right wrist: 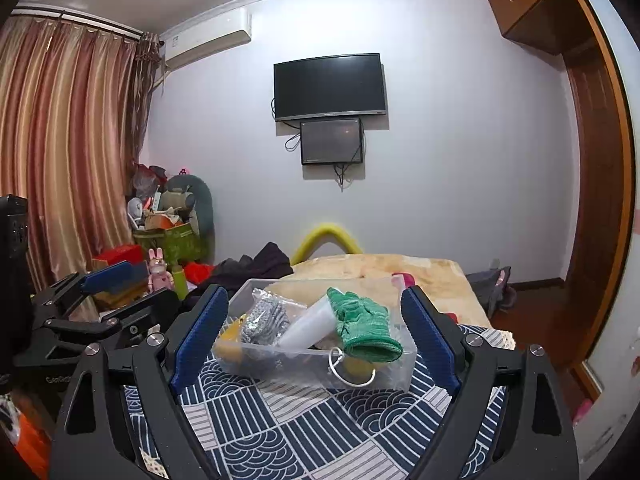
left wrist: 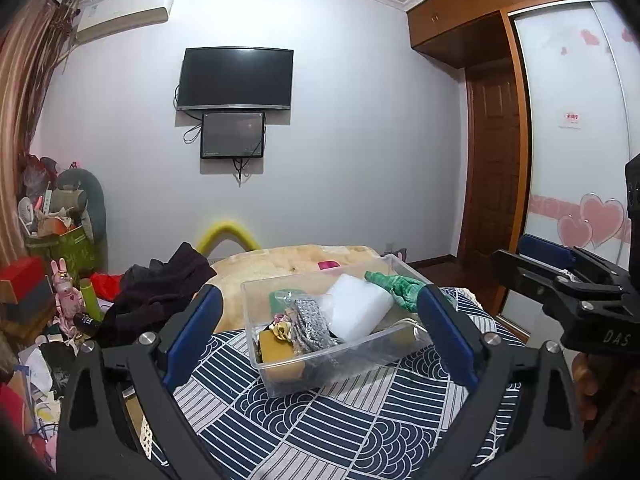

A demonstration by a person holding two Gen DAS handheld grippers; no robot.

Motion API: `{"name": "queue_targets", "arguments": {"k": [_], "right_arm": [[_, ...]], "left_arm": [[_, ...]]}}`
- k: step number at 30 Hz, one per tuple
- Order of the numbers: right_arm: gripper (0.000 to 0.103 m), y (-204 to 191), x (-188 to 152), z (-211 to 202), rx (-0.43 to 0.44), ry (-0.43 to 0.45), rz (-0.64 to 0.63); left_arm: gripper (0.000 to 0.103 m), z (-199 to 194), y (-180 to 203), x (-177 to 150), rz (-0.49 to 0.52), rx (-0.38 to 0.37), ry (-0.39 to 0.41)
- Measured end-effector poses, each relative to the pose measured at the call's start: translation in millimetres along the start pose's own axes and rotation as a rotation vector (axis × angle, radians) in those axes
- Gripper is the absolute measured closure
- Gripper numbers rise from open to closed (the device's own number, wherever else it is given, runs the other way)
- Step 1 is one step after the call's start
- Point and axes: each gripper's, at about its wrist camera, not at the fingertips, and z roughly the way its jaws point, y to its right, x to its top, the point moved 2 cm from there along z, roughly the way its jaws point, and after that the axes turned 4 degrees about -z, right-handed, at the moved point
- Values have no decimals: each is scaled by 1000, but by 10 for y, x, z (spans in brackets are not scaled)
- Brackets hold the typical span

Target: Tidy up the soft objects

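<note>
A clear plastic bin (left wrist: 280, 380) (right wrist: 396, 376) sits on a navy patterned cloth (left wrist: 340, 432) (right wrist: 304, 432). It holds a green knit glove (left wrist: 396, 286) (right wrist: 366, 326), a white foam block (left wrist: 358, 312) (right wrist: 310, 326), a bagged grey scrubber (left wrist: 310, 324) (right wrist: 266, 318), a yellow sponge (left wrist: 276, 354) (right wrist: 230, 336) and a gold flower (left wrist: 282, 330). My left gripper (left wrist: 320, 336) is open and empty, held in front of the bin. My right gripper (right wrist: 316, 336) is open and empty, also facing the bin; it shows at the right of the left wrist view (left wrist: 560, 280).
A beige blanket (left wrist: 288, 268) (right wrist: 400, 276) covers the bed behind the bin. Dark clothes (left wrist: 156, 292) (right wrist: 256, 264) lie at its left. Cluttered boxes and toys (left wrist: 60, 280) (right wrist: 160, 248) stand at the left. A wardrobe (left wrist: 580, 140) and door (right wrist: 592, 160) are at the right.
</note>
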Motion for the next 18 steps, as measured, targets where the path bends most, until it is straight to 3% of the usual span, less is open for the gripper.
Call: {"name": "queue_targets", "arguments": {"k": [18], "right_arm": [[16,15,-34,-58,11,1,15]], "left_arm": [[3,-26,-16,-5,-14,-7,1]]}}
